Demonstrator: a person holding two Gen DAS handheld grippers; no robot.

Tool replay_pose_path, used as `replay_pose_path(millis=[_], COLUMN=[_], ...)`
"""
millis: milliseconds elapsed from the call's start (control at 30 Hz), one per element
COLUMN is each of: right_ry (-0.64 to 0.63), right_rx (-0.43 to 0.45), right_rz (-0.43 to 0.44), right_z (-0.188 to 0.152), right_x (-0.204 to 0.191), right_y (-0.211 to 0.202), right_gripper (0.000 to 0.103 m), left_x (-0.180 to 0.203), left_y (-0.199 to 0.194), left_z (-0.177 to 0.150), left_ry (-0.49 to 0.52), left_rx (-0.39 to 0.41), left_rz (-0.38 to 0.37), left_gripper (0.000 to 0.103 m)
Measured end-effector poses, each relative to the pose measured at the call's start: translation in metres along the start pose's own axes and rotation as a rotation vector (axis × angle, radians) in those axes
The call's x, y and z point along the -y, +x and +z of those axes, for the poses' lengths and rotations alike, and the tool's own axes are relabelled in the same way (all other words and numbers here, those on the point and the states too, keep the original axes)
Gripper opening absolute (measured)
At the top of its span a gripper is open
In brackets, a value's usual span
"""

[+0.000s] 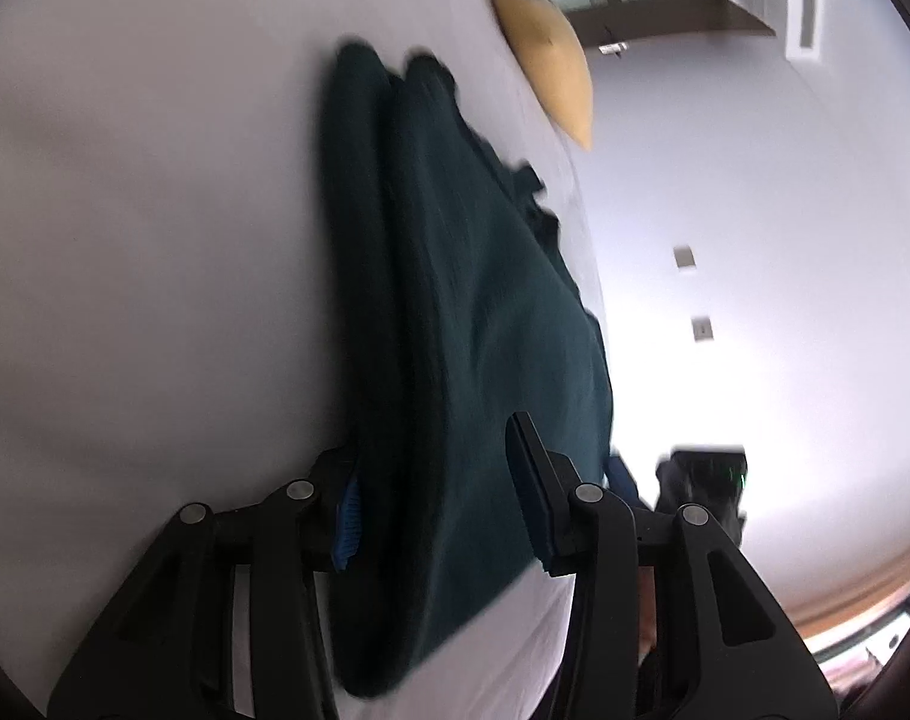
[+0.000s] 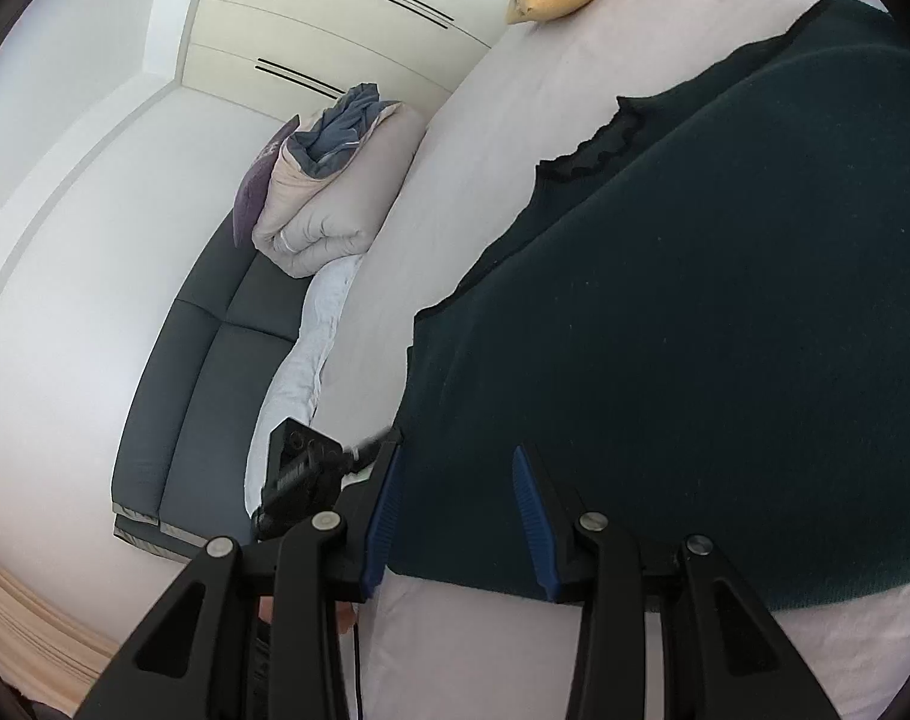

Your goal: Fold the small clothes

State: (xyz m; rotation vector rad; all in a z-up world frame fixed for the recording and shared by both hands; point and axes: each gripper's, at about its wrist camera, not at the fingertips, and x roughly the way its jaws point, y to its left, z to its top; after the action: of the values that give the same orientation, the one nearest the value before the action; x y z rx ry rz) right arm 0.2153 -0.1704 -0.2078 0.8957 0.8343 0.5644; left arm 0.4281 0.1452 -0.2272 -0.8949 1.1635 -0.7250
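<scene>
White bed [image 1: 125,240] carries dark green top [image 1: 484,330], spread flat, frilled neckline toward yellow pillow [image 1: 544,42]. Rolled duvet [image 2: 335,192] on grey sofa [image 2: 215,372] beside bed. Left tool [image 1: 440,504] wide apart, straddling hem edge, not clamped. Right tool [image 2: 455,516] wide apart over hem corner.

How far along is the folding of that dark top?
Looks partway. In the left view the dark green top already shows one long fold, a layer doubled over on the white bed. Both the left gripper and right gripper are open around its near edge, gripping nothing yet. Closing and another fold likely remain.
</scene>
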Motion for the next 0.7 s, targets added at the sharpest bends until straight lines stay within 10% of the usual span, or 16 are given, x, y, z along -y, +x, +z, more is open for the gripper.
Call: replay_pose_path(millis=[700], right_ry=[-0.035], right_rx=[-0.206], right_rz=[-0.091], right_z=[0.020], right_x=[0.003], right_y=[0.102], right_gripper=[0.038], left_x=[-0.012], left_y=[-0.039], left_z=[-0.043], left_ry=[-0.163], left_rx=[0.219], left_rz=[0.006], left_gripper=[0.008])
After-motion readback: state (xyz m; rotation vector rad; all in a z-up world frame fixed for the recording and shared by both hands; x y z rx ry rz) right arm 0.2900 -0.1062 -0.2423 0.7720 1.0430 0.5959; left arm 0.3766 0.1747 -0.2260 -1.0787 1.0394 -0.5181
